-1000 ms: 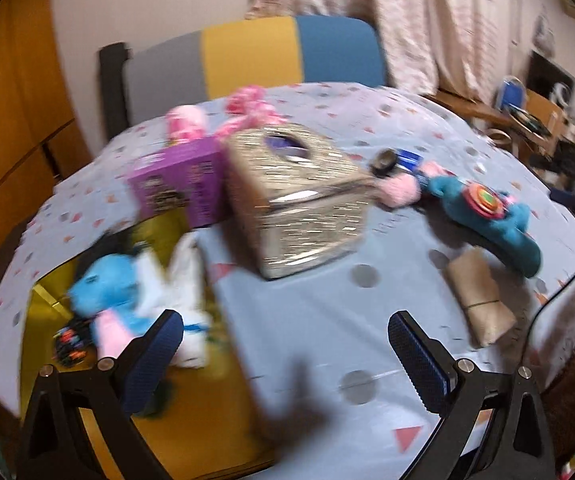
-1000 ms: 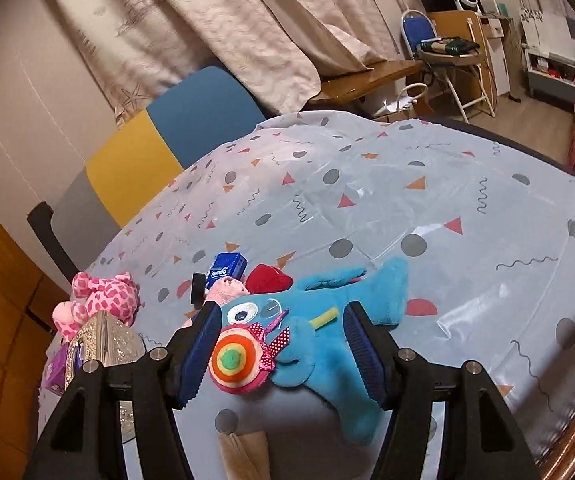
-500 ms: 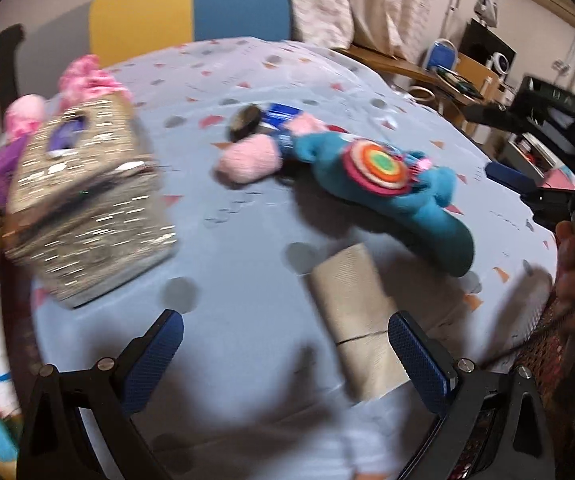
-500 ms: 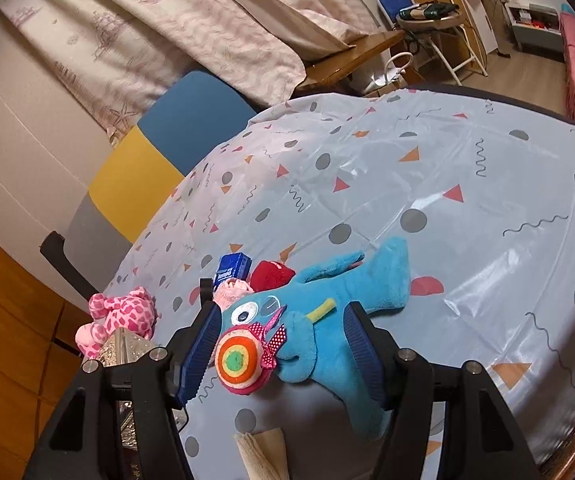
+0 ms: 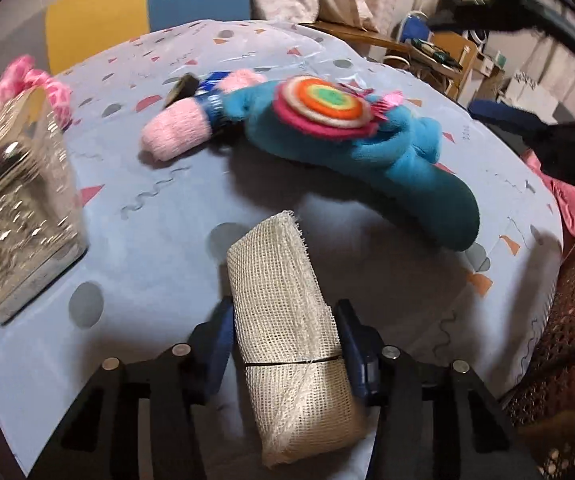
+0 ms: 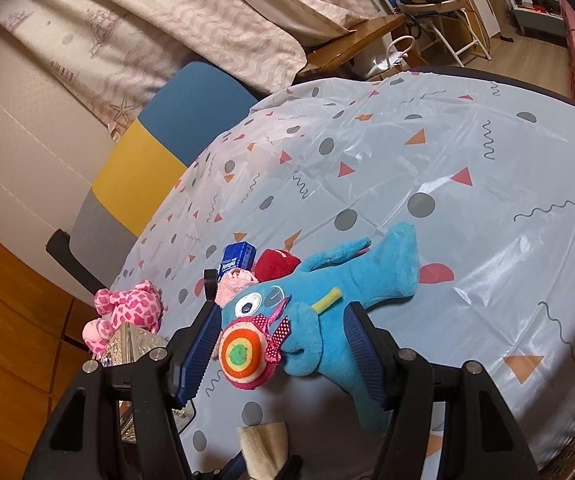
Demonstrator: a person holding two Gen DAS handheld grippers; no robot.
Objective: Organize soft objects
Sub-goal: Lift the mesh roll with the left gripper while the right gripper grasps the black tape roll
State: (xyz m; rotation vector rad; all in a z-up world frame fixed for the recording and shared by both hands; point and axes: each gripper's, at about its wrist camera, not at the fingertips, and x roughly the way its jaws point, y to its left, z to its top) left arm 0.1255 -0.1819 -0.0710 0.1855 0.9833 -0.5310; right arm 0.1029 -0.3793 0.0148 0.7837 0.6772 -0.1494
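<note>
Your table (image 6: 467,132), under its patterned blue cloth, carries everything. Largest on it is the blue plush toy (image 5: 387,152), lying along the right edge in your left view, its rainbow disc facing up. Your right gripper (image 6: 283,344) hangs over that toy with its 2 fingers apart, one on each side of the toy's head, neither pad clearly pressing. The glittery box (image 5: 15,208) stands at the left edge. Nearest your edge lies the beige mesh roll (image 5: 283,304); your left gripper (image 5: 285,344) straddles it, jaws closing, the roll between them, pads at its sides.
</note>
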